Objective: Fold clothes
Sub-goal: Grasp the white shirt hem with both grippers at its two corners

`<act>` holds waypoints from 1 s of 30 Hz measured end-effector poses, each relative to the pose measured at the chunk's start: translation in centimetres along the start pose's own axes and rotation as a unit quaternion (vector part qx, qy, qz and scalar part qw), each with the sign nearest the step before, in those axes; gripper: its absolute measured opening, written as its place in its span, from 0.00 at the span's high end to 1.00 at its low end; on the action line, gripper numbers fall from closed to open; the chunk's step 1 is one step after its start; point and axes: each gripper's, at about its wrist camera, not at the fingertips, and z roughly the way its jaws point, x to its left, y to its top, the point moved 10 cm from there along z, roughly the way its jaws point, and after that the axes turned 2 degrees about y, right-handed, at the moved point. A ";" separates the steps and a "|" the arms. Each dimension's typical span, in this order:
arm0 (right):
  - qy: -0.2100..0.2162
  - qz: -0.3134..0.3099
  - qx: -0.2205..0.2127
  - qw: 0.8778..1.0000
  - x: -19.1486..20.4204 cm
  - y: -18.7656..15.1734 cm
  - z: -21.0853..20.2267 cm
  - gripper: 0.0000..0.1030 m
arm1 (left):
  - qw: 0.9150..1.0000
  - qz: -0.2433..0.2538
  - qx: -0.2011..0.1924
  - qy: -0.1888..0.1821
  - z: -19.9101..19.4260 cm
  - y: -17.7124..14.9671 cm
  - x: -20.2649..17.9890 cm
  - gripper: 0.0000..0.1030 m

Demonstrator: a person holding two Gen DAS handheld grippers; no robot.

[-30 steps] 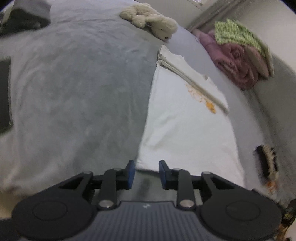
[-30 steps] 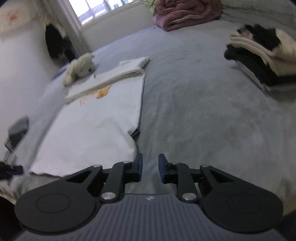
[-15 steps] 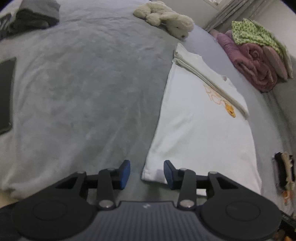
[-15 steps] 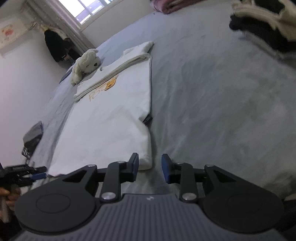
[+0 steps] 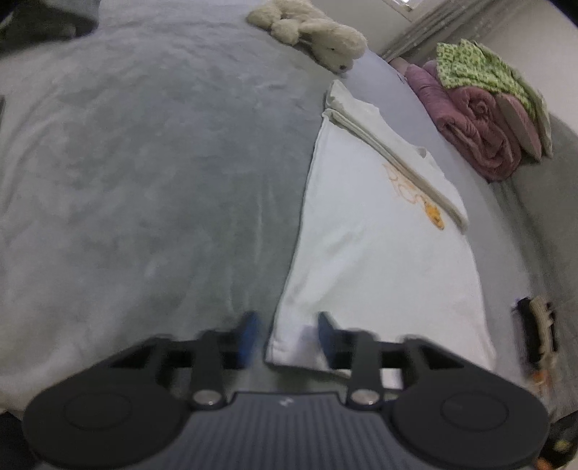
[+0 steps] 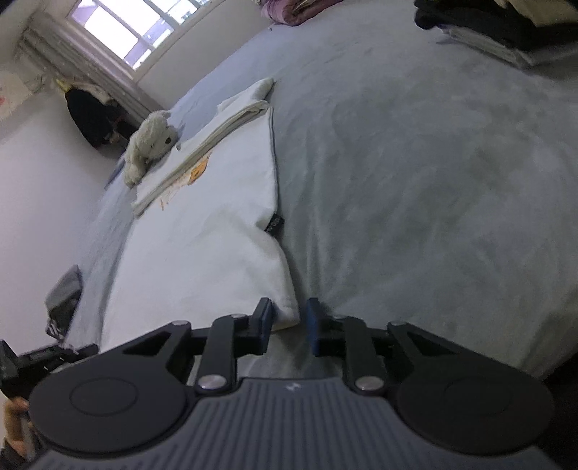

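Observation:
A white T-shirt (image 5: 375,249) with an orange print lies flat on the grey bed, its sleeves and top folded over at the far end. My left gripper (image 5: 287,334) is open, its blue-tipped fingers straddling the shirt's near left hem corner. In the right wrist view the same T-shirt (image 6: 202,253) stretches away to the left, a small black label showing at its right edge. My right gripper (image 6: 288,320) is open too, with the near right hem corner lying between its fingers.
A cream plush toy (image 5: 318,32) lies beyond the shirt. Pink and green rolled bedding (image 5: 484,112) sits at the far right. Stacked folded clothes (image 6: 505,29) rest on the bed's right side. The grey bedspread (image 5: 144,180) spreads wide to the left. The other gripper (image 6: 39,361) shows at lower left.
Both grippers moved forward and down to the shirt's near hem corners. The left jaws widened, and each hem corner now sits between a pair of fingers.

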 end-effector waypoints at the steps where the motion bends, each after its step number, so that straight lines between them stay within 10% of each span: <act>1: 0.001 0.000 -0.001 1.000 0.0 0.0 0.0 0.82 | 1.000 0.005 -0.001 0.002 0.0 -0.2 -0.3 0.85; 24: 0.028 -0.020 -0.041 0.999 2.9 1.4 -7.2 0.93 | 0.996 0.080 -0.014 0.023 -5.3 -0.9 -2.5 0.95; 30: -0.026 -0.042 0.008 0.999 1.9 0.5 -4.6 0.93 | 0.992 0.102 0.012 0.065 -2.6 -1.4 -2.1 0.94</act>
